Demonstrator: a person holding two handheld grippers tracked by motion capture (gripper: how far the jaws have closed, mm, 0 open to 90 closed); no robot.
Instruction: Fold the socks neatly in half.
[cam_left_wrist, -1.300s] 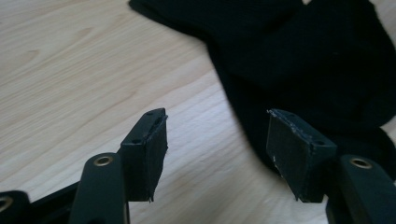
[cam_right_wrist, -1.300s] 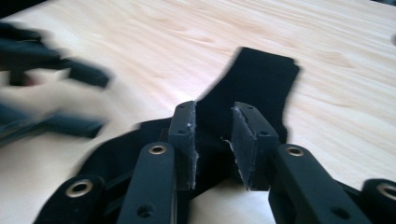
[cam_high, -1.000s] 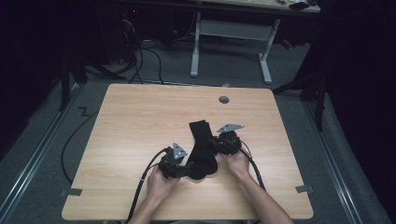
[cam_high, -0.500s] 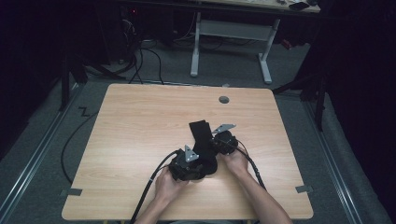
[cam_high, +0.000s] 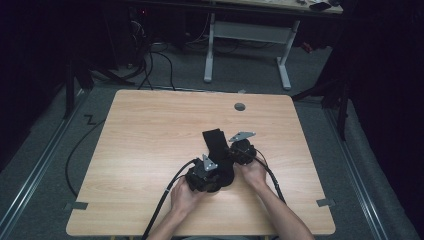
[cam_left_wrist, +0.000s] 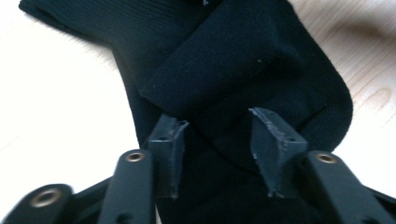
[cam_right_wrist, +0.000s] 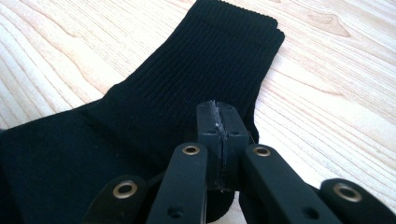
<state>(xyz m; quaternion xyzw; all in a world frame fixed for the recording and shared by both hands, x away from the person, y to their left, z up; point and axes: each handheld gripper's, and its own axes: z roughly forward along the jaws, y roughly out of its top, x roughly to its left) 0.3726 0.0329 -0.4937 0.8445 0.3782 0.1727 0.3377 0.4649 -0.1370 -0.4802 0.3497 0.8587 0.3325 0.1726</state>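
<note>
A black sock (cam_high: 216, 142) lies on the wooden table (cam_high: 150, 130), its ribbed cuff (cam_right_wrist: 233, 42) pointing away from the person. In the left gripper view the sock's foot end (cam_left_wrist: 243, 60) is folded over on itself. My left gripper (cam_left_wrist: 217, 121) hovers open just over that fold, one jaw on each side, with nothing held between them. It sits at the near end of the sock (cam_high: 209, 176). My right gripper (cam_right_wrist: 218, 109) is shut, its tips low against the right edge of the sock's leg (cam_high: 236, 150). I see no cloth between its pads.
A round grey grommet (cam_high: 240, 106) sits near the table's far edge. Bare wood stretches left and right of the sock. Both cables trail off the near edge. White desk legs (cam_high: 210, 50) and floor cables lie beyond the table.
My left gripper has moved right from beside the sock to over its near end. The right gripper has held almost still at the sock's right edge.
</note>
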